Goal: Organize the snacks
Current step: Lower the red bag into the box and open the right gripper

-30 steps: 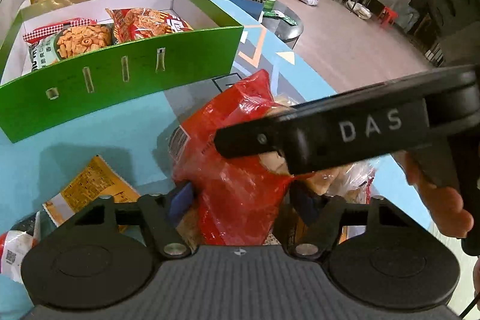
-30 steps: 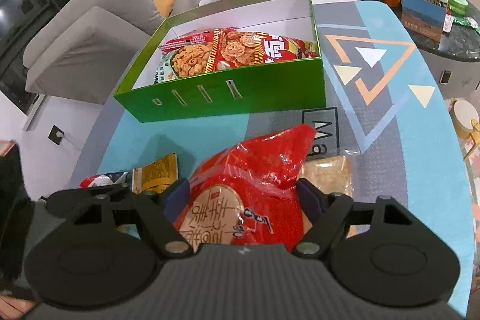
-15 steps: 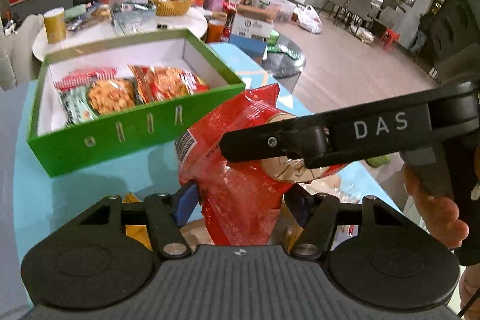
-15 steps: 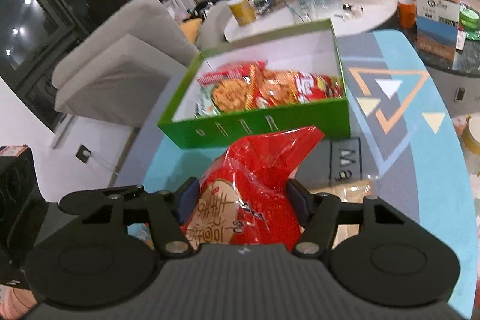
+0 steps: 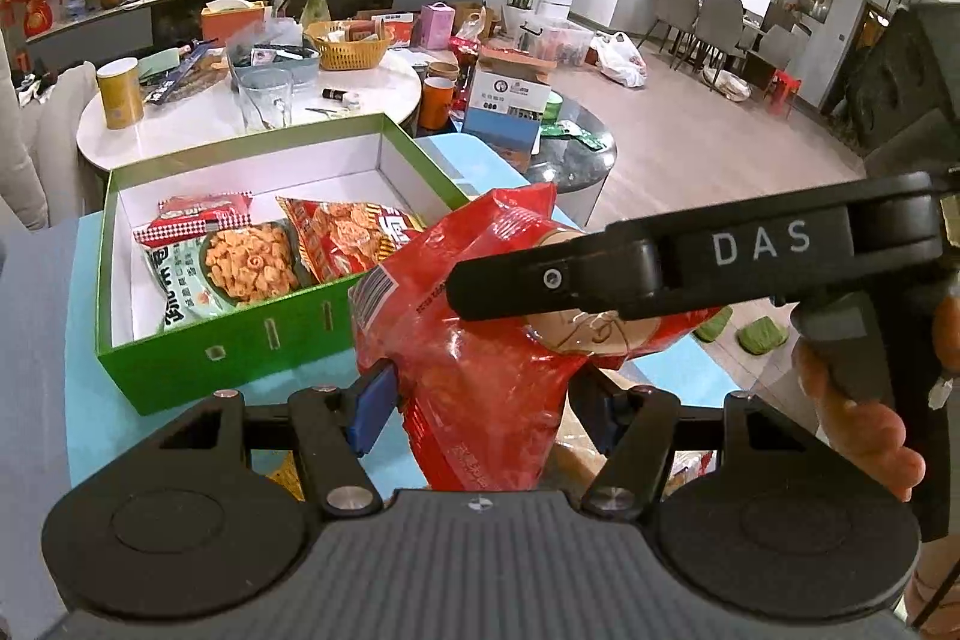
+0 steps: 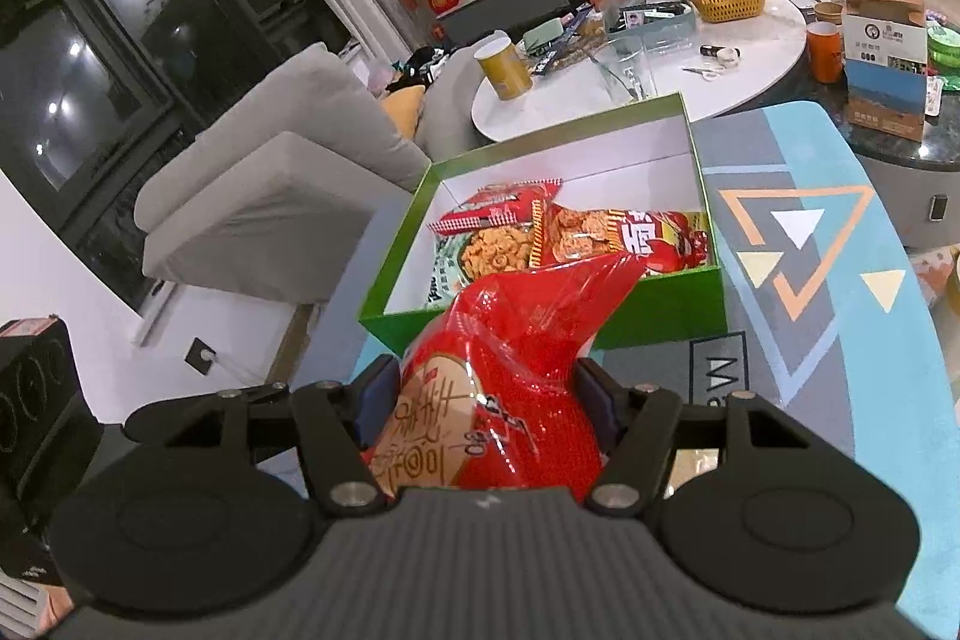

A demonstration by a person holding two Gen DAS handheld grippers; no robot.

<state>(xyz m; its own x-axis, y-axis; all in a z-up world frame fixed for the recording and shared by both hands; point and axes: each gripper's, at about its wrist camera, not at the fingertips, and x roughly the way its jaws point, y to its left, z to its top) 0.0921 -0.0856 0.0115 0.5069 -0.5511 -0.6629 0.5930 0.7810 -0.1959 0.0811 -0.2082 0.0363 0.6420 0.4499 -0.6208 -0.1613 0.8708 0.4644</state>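
A blue table (image 6: 852, 340) with a grey and orange triangle pattern carries a green box (image 5: 264, 340) with white inside walls. In the box lie two snack packets side by side against its near wall: a pale green one (image 5: 240, 268) showing fried twists and an orange-red one (image 5: 354, 235) showing round crackers, with a small red checked packet (image 5: 204, 217) behind them.

A red bag (image 5: 480, 340) of snacks hangs in the air in front of the box's near wall, clear of the table, held from two sides. The left gripper (image 5: 489, 409) pinches its lower part; its jaws have just been closing and both pads press into the plastic. The right gripper (image 6: 489, 400) is clamped on the same bag (image 6: 516, 364), jaws likewise just closed in, partly apart with the bag filling the gap. In the left view its black body reaches in from the right, gripped by a hand (image 5: 858, 418).
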